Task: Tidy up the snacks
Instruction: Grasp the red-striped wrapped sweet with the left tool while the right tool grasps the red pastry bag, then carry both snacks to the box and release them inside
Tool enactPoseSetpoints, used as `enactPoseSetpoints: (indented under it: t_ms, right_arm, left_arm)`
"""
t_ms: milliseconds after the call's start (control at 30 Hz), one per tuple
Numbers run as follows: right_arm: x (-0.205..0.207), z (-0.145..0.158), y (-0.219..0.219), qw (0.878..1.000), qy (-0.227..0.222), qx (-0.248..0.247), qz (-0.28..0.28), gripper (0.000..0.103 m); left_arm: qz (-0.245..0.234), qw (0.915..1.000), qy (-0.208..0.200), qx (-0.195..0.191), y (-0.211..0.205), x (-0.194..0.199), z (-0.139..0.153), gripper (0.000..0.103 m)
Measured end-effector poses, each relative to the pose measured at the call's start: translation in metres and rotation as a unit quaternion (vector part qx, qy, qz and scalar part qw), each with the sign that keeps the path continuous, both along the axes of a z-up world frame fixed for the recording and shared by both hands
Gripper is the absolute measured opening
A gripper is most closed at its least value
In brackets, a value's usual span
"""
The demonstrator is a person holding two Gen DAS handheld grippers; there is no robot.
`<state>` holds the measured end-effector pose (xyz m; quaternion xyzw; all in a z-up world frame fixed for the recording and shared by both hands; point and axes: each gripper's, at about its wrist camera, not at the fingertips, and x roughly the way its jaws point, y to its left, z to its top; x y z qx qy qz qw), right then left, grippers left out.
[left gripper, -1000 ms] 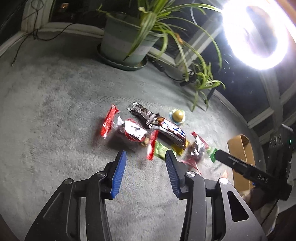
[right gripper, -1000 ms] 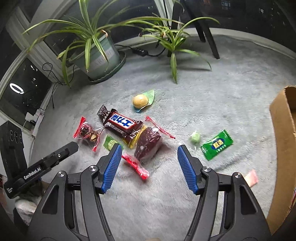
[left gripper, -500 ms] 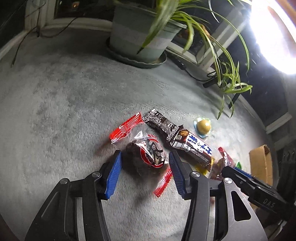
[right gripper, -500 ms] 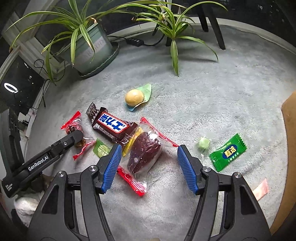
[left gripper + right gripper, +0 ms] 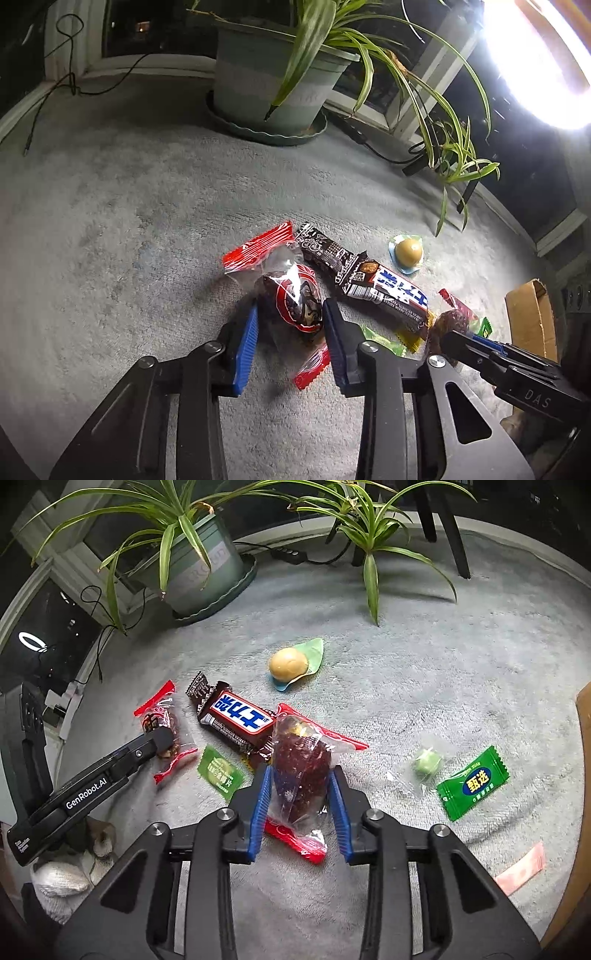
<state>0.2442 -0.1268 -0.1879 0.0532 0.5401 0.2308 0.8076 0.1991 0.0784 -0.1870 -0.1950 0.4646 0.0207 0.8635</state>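
Observation:
Snacks lie in a heap on grey carpet. My left gripper (image 5: 290, 317) straddles a clear red-ended packet with a dark treat (image 5: 295, 299), its blue pads close on both sides. My right gripper (image 5: 299, 782) straddles a clear packet with a dark red cake (image 5: 301, 771), pads touching its sides. A Snickers bar (image 5: 238, 720) lies between the two packets, also seen in the left wrist view (image 5: 388, 295). A yellow ball sweet on a green wrapper (image 5: 290, 662) lies beyond.
A green candy packet (image 5: 472, 782), a small green sweet (image 5: 426, 764), a flat green sachet (image 5: 219, 773) and a pink sachet (image 5: 521, 869) lie around. A cardboard box (image 5: 532, 321) stands right. A potted plant (image 5: 273, 85) and cables are behind.
Both grippers moved forward and down onto their packets and narrowed around them. The left one went from wide open before the pile to flanking the red-ended packet.

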Motion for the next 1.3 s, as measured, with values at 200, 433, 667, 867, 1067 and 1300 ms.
enactPoseSetpoints:
  t_ms: [200,433,667,867,1067,1300]
  right_arm:
    - [-0.007,0.008,-0.007,1.0,-0.008,0.01,-0.003,0.031]
    - [-0.022,0.027,-0.026,0.999,-0.024,0.03,-0.009,0.03]
    - [-0.044,0.057,-0.06,0.997,-0.051,0.045,-0.023,0.03]
    - [-0.064,0.086,-0.11,0.994,-0.08,0.051,-0.055,0.03]
    - [-0.083,0.108,-0.169,0.989,-0.102,0.044,-0.093,0.03]
    - [-0.103,0.121,-0.242,0.982,-0.117,0.021,-0.144,0.03]
  left_arm:
    - [0.006,0.9999,-0.008,-0.003,0.004,-0.009,0.004,0.032]
    - [0.0,0.9996,-0.026,-0.008,0.003,-0.025,0.019,0.032]
    - [-0.027,0.9979,-0.056,-0.019,-0.017,-0.044,0.049,0.032]
    - [-0.063,0.9941,-0.083,-0.031,-0.051,-0.053,0.073,0.032]
    - [-0.102,0.9885,-0.101,-0.048,-0.097,-0.056,0.088,0.032]
    - [-0.149,0.9803,-0.113,-0.063,-0.158,-0.053,0.098,0.032]
